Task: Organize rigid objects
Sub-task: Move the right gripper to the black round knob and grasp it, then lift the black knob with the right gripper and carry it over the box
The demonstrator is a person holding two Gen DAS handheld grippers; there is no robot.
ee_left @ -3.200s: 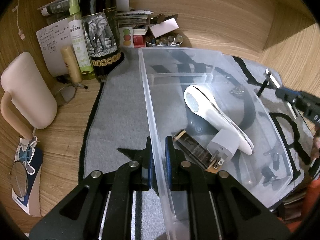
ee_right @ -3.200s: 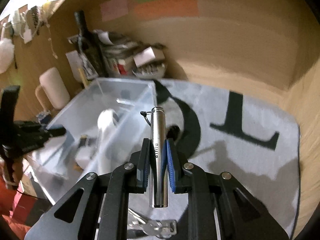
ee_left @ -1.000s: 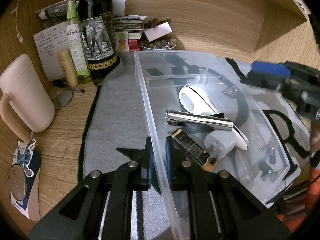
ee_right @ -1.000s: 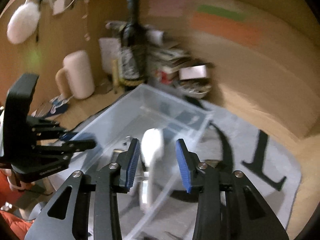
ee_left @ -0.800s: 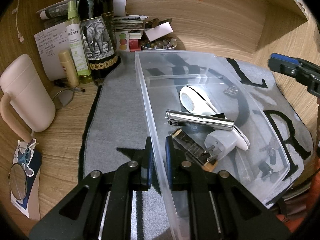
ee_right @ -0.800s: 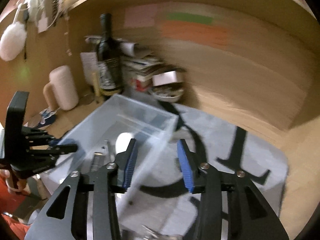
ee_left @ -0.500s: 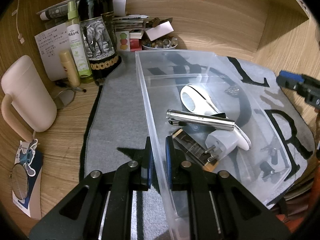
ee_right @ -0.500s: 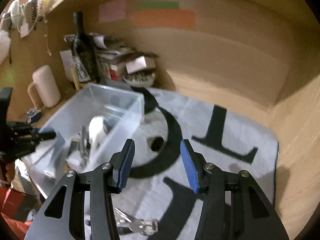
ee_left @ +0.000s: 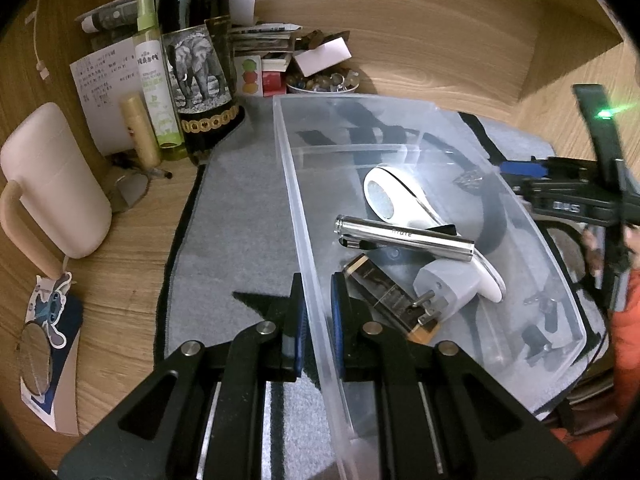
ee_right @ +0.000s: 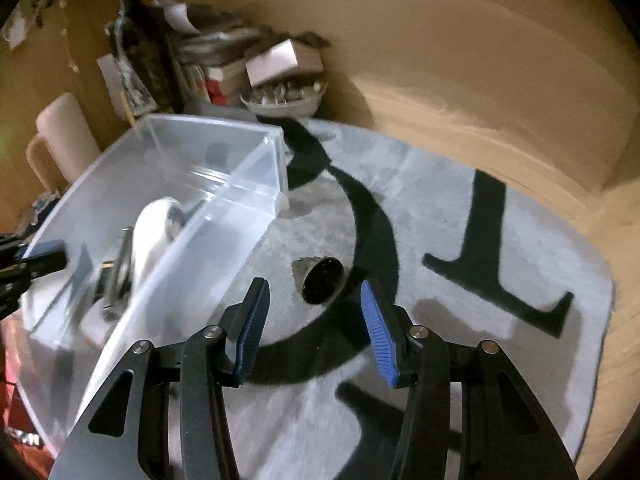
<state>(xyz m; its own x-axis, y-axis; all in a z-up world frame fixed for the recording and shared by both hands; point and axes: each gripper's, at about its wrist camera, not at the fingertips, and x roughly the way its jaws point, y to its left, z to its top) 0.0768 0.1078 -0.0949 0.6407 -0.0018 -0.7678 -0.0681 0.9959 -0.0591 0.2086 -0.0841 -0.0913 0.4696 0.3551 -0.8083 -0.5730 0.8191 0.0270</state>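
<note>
Two grippers work around one clear plastic bin (ee_left: 404, 124), which sits on a grey rug (ee_right: 472, 216) with big black letters. Clamped on the bin's near long wall, the left gripper (ee_left: 316, 312) has one blue pad outside and one inside. Beyond the bin's opposite wall, over the rug, the right gripper (ee_right: 316, 328) hangs with its jaws spread wide and nothing between them. Inside the bin lie a white handheld device (ee_left: 400, 204), a silver flashlight (ee_left: 404, 238) resting across it, a dark gold-ended bar (ee_left: 390, 300) and a white plug adapter (ee_left: 448, 286). Outside the bin, just ahead of the right gripper, a small dark conical piece (ee_right: 320, 274) lies on the rug.
</note>
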